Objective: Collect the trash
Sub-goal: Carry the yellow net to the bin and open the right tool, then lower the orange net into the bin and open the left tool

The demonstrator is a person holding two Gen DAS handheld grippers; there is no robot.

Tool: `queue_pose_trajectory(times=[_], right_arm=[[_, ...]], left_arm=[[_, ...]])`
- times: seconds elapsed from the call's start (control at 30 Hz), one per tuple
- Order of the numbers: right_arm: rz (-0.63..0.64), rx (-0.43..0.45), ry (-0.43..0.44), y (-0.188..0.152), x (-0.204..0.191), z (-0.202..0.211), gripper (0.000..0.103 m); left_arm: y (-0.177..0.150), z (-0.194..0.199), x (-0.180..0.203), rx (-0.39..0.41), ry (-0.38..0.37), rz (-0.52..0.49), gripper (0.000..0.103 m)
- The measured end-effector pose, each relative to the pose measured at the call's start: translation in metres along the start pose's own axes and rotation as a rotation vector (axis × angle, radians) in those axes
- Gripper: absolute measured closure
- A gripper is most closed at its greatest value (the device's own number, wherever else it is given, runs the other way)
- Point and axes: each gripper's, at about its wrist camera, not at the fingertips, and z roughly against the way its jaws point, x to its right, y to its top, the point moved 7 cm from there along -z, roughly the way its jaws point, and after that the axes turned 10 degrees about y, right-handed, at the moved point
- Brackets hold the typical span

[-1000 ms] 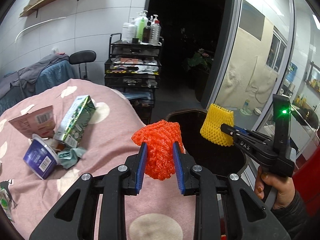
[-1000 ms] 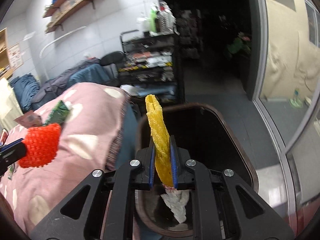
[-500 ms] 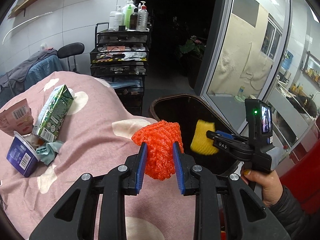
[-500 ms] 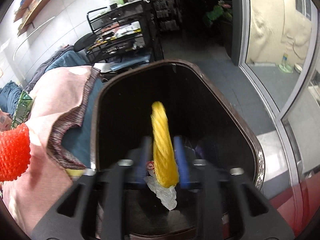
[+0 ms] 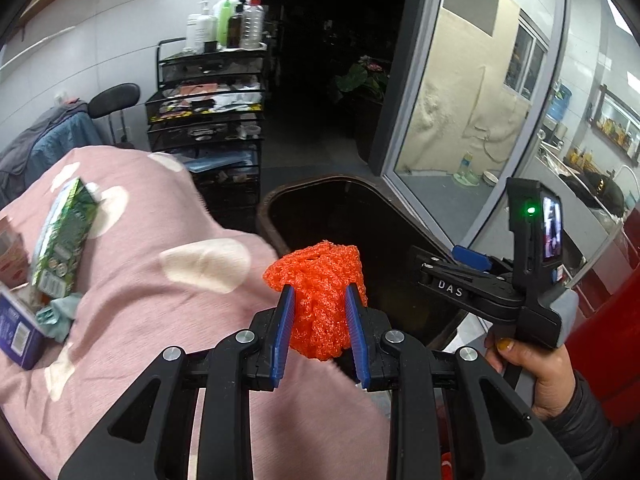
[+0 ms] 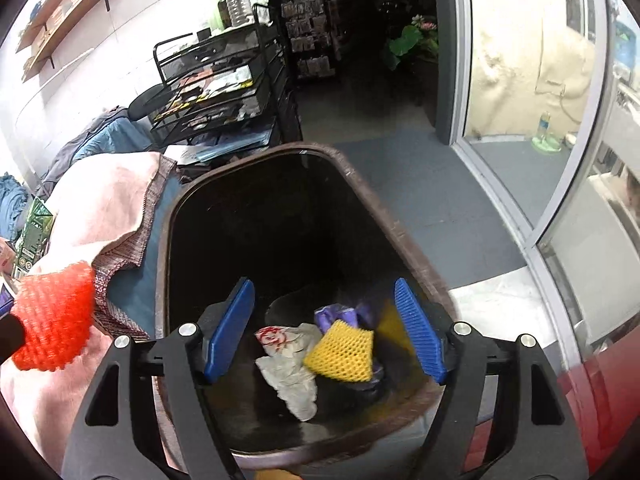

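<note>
Pink blanket [image 5: 132,300] beside dark bin [image 6: 404,240]. Right gripper [image 6: 324,332] had spread; yellow net [image 6: 340,350] now lay on the bin's floor. Left gripper [image 5: 320,330] still pinched orange net [image 5: 318,300] near bin's rim; likely next.

The purple carton [image 5: 16,334] and the pink box [image 5: 10,256] run off the left wrist view's left edge. The right gripper's [image 5: 424,270] jaws are hidden behind the orange foam net [image 5: 320,300]. Purple trash [image 6: 340,314] in the bin [image 6: 360,184] is blurred, partly under the yellow foam net [image 6: 340,354].
</note>
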Motion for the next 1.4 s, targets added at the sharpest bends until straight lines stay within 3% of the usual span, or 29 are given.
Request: queue_pose_trajectory(times=[0.13,0.7,0.8,0.97,1.4], right_arm=[[-0.005,0.035,-0.026,0.007,0.01,0.016,0.023],[-0.028,0.081,-0.095,0.019,0.041,0.036,0.023],[-0.029,0.083,-0.1,0.019,0.041,0.036,0.022],[-0.044,0.089,-0.12,0.018,0.046,0.038,0.018],[-0.038,0.112,-0.104,0.018,0.039,0.042,0.013]], left_arm=[[0.009,-0.013,0.015,-0.028,-0.023,-0.01,0.077],[0.025,-0.072,0.067,-0.116,0.007,-0.119,0.075],[0.022,-0.078,0.07,-0.134,0.007,-0.135,0.063],[0.023,-0.08,0.069,-0.117,0.014,-0.144,0.025],[0.024,-0.051,0.052,-0.077,0.032,-0.137,0.014]])
